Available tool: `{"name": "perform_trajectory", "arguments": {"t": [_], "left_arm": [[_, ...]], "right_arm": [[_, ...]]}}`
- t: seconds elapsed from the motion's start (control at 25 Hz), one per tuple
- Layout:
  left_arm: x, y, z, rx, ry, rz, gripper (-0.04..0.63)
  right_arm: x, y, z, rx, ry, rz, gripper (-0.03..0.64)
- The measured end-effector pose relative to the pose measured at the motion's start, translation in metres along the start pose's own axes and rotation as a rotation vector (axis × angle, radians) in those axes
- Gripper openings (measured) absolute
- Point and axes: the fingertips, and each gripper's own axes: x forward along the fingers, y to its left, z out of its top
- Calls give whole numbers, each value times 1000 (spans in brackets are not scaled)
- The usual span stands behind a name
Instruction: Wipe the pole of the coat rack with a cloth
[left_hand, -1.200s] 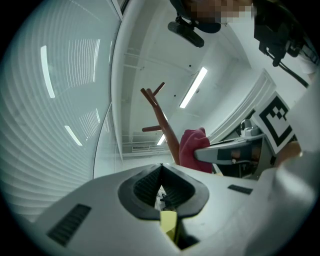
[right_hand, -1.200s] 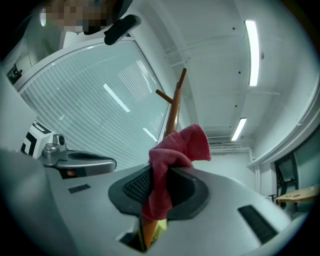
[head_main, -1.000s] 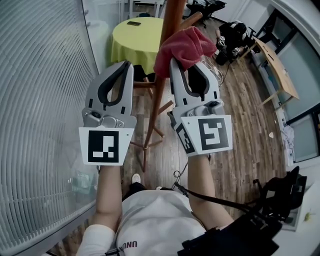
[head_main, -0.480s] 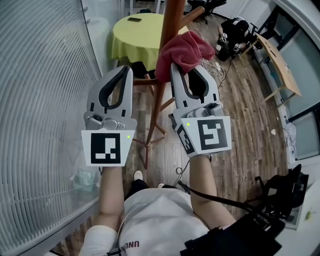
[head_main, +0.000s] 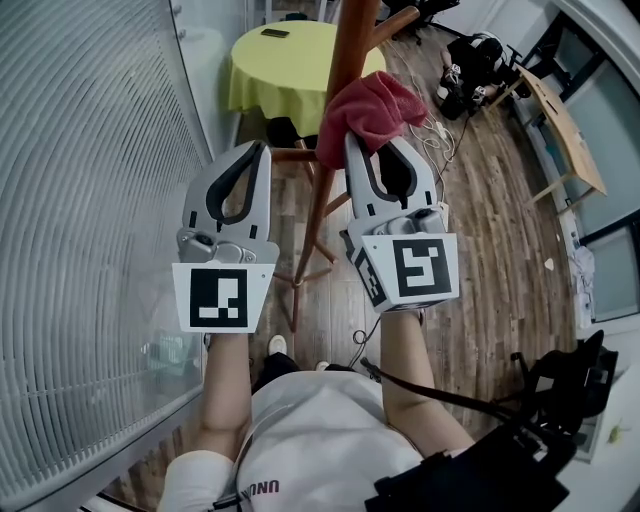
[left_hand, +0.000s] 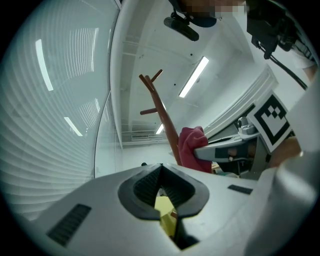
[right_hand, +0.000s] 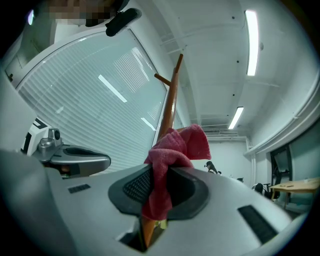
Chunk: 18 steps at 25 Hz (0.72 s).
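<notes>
**Head view:** The coat rack pole (head_main: 327, 175) runs slantwise between the two tools. The red cloth (head_main: 368, 103) is bunched against the pole's right side, at the tip of the right gripper (head_main: 377, 148). The cloth covers that tool's tips here. The left gripper (head_main: 259, 152) is held just left of the pole, clear of it, with its tips pressed together. Beyond them stands a round table with a yellow cover (head_main: 290, 70) and a dark flat object (head_main: 275, 33) on it. A glass wall with blinds (head_main: 90, 200) fills the left side. Dark gear (head_main: 470, 65) lies on the wooden floor (head_main: 480, 220). The rack's top is cut off by the frame.

**Left gripper view:** The left gripper's (left_hand: 161, 169) pads meet with nothing between them. The pole (left_hand: 161, 112) rises behind with the cloth (left_hand: 191, 146) against it. The right gripper (left_hand: 225, 150) reaches in from the right.

**Right gripper view:** The right gripper (right_hand: 159, 174) pinches a fold of the cloth (right_hand: 177, 144). The cloth billows up in front of the pole (right_hand: 169, 105) and hides where the two touch. The left gripper (right_hand: 75, 160) shows at the left edge.
</notes>
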Motion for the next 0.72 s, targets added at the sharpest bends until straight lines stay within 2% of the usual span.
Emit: {"name": "perform_trajectory", "arguments": {"t": [0.72], "left_arm": [[-13, -4, -23, -31, 50, 23, 12]], "right_arm": [[-9, 6, -33, 29, 74, -19, 74]]}}
